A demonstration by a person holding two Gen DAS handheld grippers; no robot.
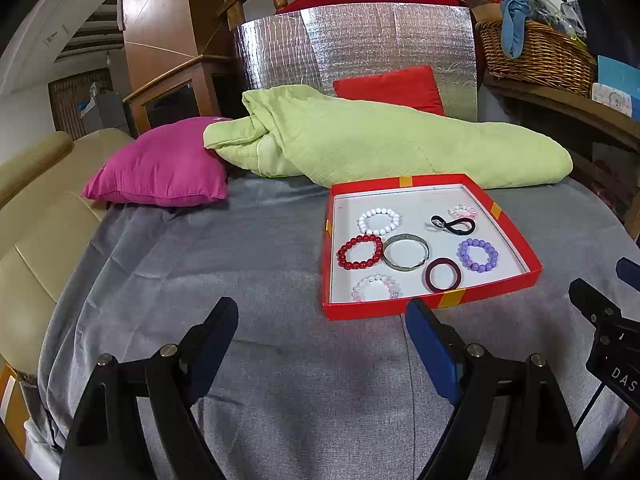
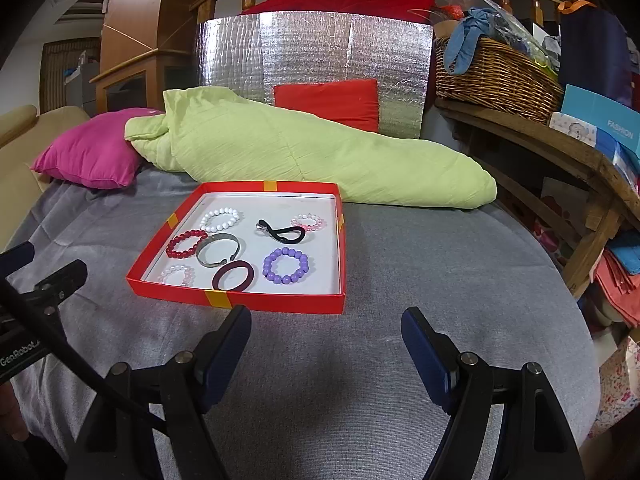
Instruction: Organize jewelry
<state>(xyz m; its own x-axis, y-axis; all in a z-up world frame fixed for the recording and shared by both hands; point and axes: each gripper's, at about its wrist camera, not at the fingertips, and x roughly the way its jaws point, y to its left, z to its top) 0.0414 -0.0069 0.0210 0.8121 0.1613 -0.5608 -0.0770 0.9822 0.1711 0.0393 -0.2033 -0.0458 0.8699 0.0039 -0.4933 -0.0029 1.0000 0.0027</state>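
A shallow red box lies on the grey bedspread. It holds several pieces: a white bead bracelet, a red bead bracelet, a silver bangle, a maroon ring band, a purple bead bracelet, a black hair tie and two pale pink bead bracelets. My left gripper is open and empty, just before the box's near left corner. My right gripper is open and empty before the box's near right side.
A green quilt, a magenta pillow and a red cushion lie behind the box. A wooden shelf with a wicker basket stands at the right. A beige sofa is at the left.
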